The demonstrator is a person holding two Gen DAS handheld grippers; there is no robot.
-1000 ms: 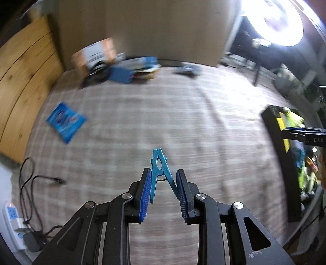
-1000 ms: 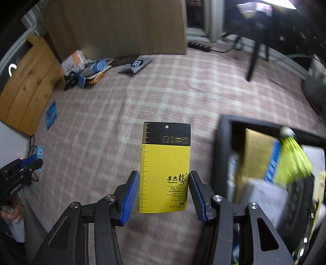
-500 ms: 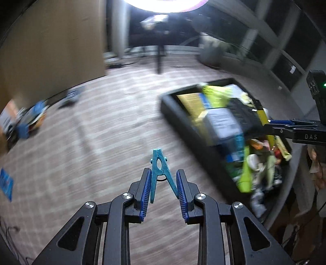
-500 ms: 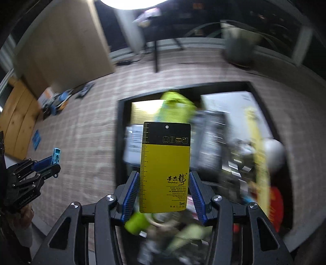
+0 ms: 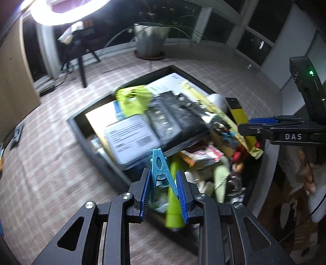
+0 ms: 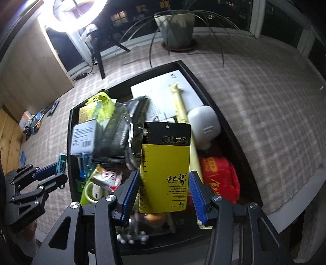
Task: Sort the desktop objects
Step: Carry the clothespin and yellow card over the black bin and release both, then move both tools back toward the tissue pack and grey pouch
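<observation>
My left gripper is shut on a blue clothes peg, which stands upright between the pads over the near left corner of the black tray. In the right wrist view, my right gripper is shut on a yellow and black card, held upright above the middle of the black tray. The tray is crowded: a yellow shuttlecock, a labelled white box, a white case, a red packet. Each view also shows the other gripper from the side: the right gripper and the left gripper.
The tray lies on a checked cloth whose edge drops off at the right. A plant pot, a ring light and a stand leg are behind. Small items lie far left by a wooden panel.
Both grippers have swept from the open cloth across to the tray, rolling as they went. The peg and the card have stayed gripped throughout.
</observation>
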